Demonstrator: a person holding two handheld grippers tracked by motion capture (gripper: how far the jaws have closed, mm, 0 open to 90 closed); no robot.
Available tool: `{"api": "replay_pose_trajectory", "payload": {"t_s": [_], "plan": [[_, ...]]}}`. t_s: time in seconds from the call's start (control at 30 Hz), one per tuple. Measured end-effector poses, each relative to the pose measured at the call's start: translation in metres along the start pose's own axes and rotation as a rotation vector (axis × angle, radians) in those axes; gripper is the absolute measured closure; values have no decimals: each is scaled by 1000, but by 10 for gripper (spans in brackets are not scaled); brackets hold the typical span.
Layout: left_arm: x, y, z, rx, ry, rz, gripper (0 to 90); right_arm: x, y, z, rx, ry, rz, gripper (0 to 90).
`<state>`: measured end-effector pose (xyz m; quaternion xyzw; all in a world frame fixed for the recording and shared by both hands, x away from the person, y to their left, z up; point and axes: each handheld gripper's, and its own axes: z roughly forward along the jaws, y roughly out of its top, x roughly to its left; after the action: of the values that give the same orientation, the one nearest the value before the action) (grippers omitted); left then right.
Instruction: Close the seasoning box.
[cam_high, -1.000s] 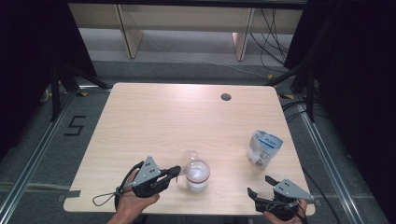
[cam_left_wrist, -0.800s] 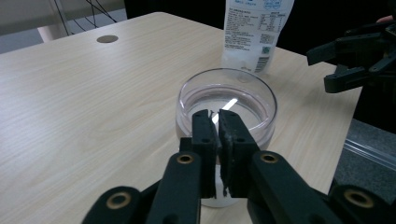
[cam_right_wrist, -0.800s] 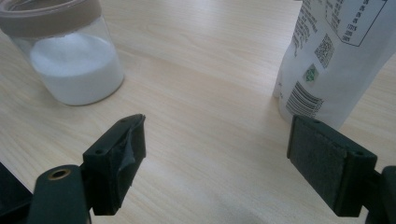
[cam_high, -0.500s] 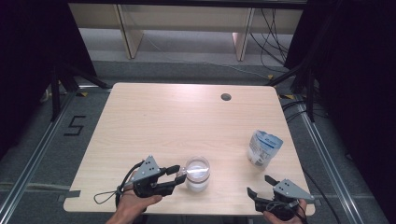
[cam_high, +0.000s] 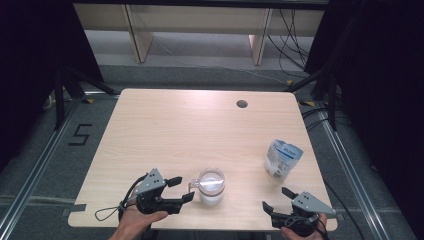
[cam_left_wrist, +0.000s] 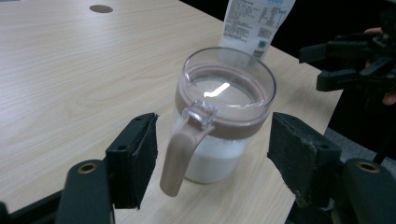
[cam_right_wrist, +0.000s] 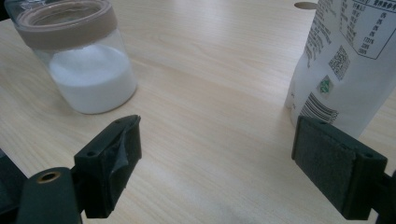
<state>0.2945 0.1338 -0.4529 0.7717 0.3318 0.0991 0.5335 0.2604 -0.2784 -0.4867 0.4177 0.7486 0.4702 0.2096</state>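
Note:
A glass jar (cam_high: 211, 187) with a brown collar, a clear lid lying flat and white powder inside stands near the table's front edge. My left gripper (cam_high: 184, 189) sits just left of it and is open. Its jaws have just been opening. In the left gripper view the brown handle (cam_left_wrist: 180, 154) of the jar (cam_left_wrist: 224, 93) lies between the pads (cam_left_wrist: 135, 158), touching neither. My right gripper (cam_high: 275, 198) rests open at the front right corner, with nothing between its pads (cam_right_wrist: 341, 163). A white and blue pouch (cam_high: 281, 159) stands upright just beyond it.
The light wooden table (cam_high: 200, 130) has a round cable hole (cam_high: 242, 104) at the back right. In the right gripper view the jar (cam_right_wrist: 79, 51) is far left and the pouch (cam_right_wrist: 348, 60) close on the right. Dark floor and metal rails surround the table.
The jar's clear lid stood raised a second ago and now lies flat on the jar. The left gripper's jaws have spread apart beside the jar. The right gripper has not moved.

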Motion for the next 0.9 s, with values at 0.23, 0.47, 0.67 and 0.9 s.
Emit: {"api": "replay_pose_trajectory", "payload": {"t_s": [0.23,0.47,0.67,0.9], "plan": [[3,-7,-4,12,30,-21,281,1,0,2,-24,-7,-8,166],[6,-16,-7,31,27,-3,252,2,1,0,-15,-6,-17,164],[7,-22,-9,43,31,-7,237,3,1,0,-16,11,0,163],[6,-29,-12,65,37,14,213,4,1,-2,-14,9,-15,161]]}}
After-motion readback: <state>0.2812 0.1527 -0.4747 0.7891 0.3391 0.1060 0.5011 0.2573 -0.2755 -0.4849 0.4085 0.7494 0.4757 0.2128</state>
